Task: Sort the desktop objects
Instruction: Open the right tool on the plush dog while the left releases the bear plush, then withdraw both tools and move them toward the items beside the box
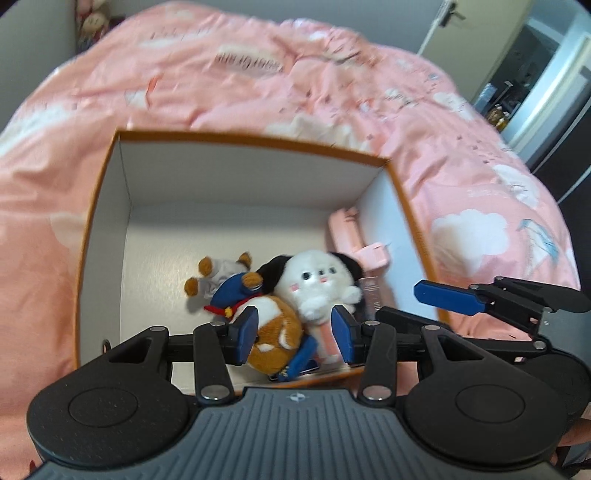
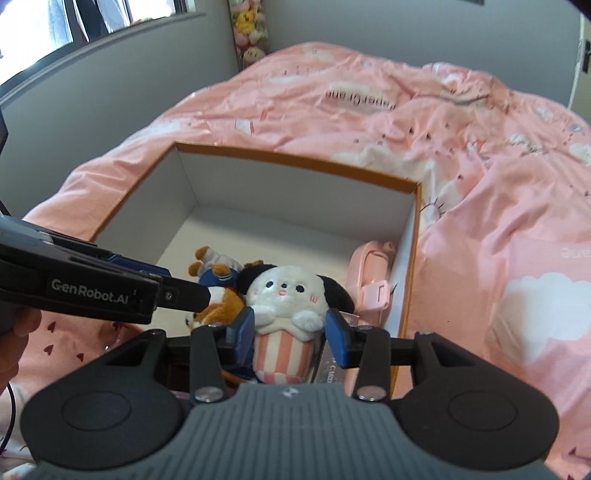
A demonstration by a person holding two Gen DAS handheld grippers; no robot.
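Observation:
An orange box (image 1: 258, 140) (image 2: 295, 155) with white walls stands on the bed. In it lie a brown dog plush in a blue outfit (image 1: 273, 328) (image 2: 221, 310) and a white plush with black ears and a pink-striped base (image 1: 317, 280) (image 2: 288, 291), side by side. My left gripper (image 1: 295, 328) hovers open over both toys without pressing on either. My right gripper (image 2: 291, 328) is open above the white plush, its pads just off the striped base. One blue finger of the right gripper (image 1: 447, 295) shows over the box's right rim. The left gripper's fingers (image 2: 184, 293) reach in beside the brown plush.
A pink case (image 1: 351, 236) (image 2: 369, 273) leans on the box's right wall, with a silvery card (image 1: 371, 295) (image 2: 332, 365) beside it and a small blue object (image 1: 299, 363) under the toys. A pink duvet (image 2: 480, 184) surrounds the box. Stuffed toys (image 2: 251, 29) fill the far corner.

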